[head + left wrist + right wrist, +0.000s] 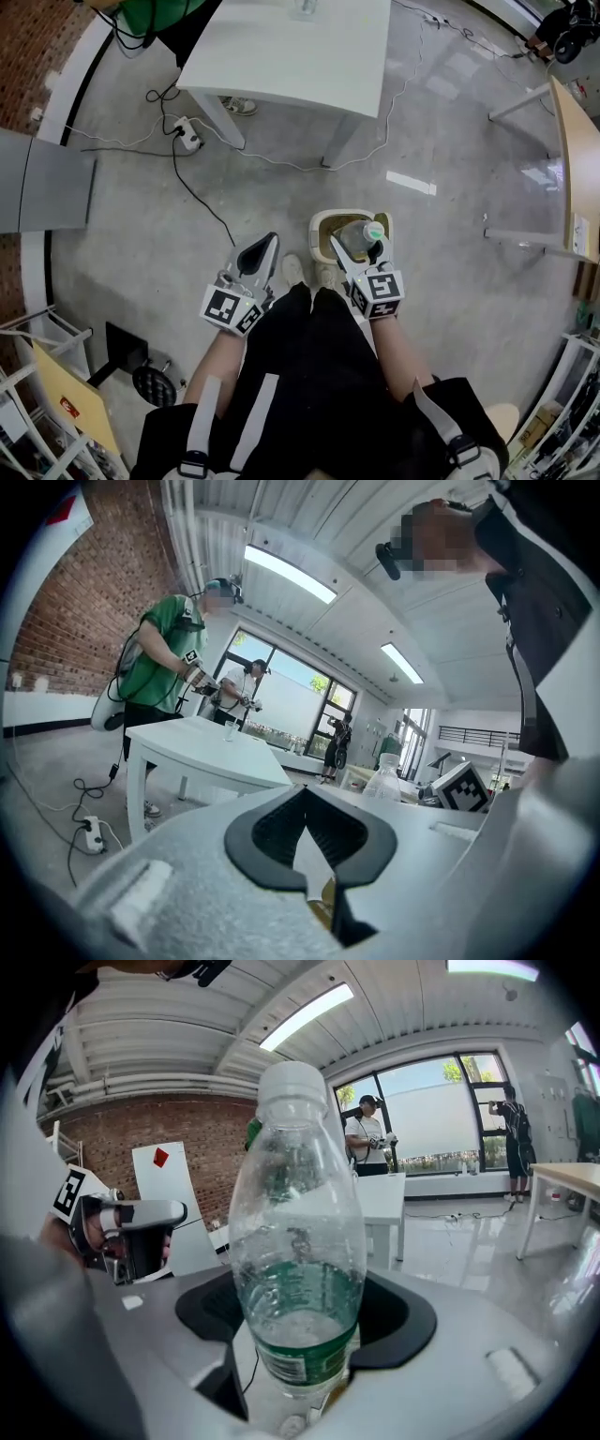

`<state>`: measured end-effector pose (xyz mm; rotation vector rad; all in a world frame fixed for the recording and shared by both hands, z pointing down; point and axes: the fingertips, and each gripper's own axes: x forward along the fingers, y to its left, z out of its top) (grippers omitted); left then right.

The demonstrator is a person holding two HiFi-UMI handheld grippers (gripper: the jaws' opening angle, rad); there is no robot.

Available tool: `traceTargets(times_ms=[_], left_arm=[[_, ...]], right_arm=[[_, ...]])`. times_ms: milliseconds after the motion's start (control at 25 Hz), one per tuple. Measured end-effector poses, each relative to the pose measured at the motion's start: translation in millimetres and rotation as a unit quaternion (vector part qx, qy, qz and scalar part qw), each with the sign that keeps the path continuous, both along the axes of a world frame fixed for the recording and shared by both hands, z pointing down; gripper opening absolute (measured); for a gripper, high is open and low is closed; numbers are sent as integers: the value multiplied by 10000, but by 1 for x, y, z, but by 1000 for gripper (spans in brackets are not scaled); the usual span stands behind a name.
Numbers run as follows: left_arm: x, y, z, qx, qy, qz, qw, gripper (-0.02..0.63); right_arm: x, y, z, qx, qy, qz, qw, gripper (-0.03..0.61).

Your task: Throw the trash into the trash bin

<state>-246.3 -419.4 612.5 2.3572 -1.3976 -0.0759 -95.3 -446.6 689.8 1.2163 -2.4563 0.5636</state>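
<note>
Bottle [298,1222]: I judged it light, crushable, slick; right gripper [367,248] clenched its belly above the bin [321,223].
Left gripper [265,248]: jaws closed, empty.

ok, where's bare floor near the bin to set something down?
Free: grey floor between the beige plastic trash bin and the wooden table's white legs; also between bin and white cable. Crowded: bin's left, with black cable, pale shoes, left gripper. Bin mouth: under the right gripper's clear plastic bottle.

lab, brick wall [84,621], white table [291,47], floor cables [202,202]
</note>
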Motion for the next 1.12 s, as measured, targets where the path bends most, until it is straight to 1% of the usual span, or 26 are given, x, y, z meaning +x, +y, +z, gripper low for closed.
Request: traceTargets(times_ms=[80, 200, 360, 600, 760, 960, 1120], left_arm=[[6, 9, 14, -204, 49, 25, 9998, 5], [14, 24, 31, -433, 92, 6, 9990, 5], [25, 40, 49, -604, 67, 4, 9982, 5], [33, 53, 69, -832, 53, 48, 9965, 5], [43, 54, 80, -951, 16, 210, 9952, 5], [53, 55, 88, -996, -44, 332, 9945, 5], [53, 62, 95, -1065, -76, 367, 9936, 5]], right_arm=[[0, 11, 17, -150, 84, -53, 9998, 327], [-3, 28, 37, -230, 305, -234, 9990, 327], [0, 48, 72, -396, 428, -460, 9972, 327], [6, 62, 129, -462, 888, -748, 9922, 328], [12, 54, 158, -480, 1033, -687, 9911, 328], [22, 38, 193, -598, 1094, -463, 9911, 327], [30, 29, 208, -620, 1105, -239, 9917, 327]])
